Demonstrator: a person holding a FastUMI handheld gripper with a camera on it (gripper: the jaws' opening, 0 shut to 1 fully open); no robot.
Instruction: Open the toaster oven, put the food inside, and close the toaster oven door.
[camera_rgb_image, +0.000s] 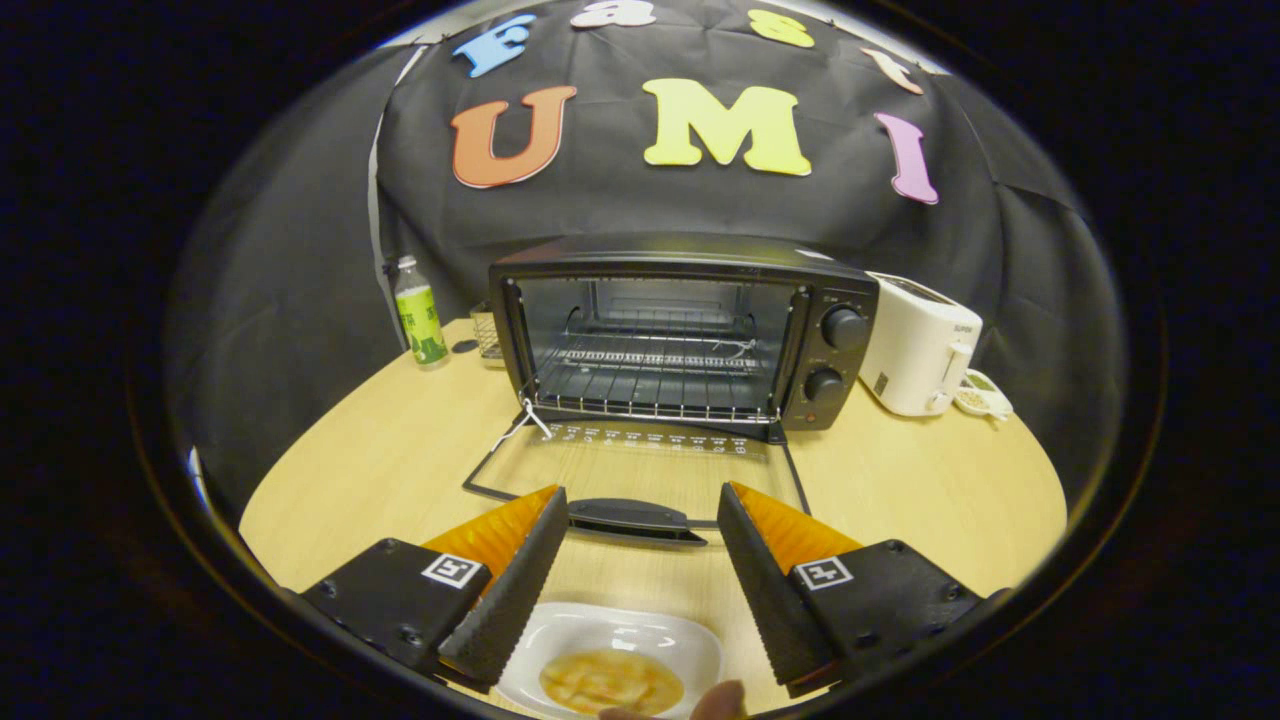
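Observation:
The black toaster oven (690, 330) stands at the back of the wooden table with its glass door (640, 470) folded down flat toward me. Its wire rack (655, 385) is bare, and the door handle (630, 517) lies just ahead of my fingertips. My gripper (640, 500) is open, with nothing between its fingers. Below and between the fingers, close to me, sits a white dish (610, 655) holding yellowish food (610, 682). A fingertip of a person's hand (718, 700) shows beside the dish.
A plastic bottle with a green label (420, 312) stands left of the oven, a small wire basket (487, 335) beside it. A white toaster (918, 345) stands right of the oven, with a small dish (985, 395) next to it. The light wooden table (930, 490) curves around.

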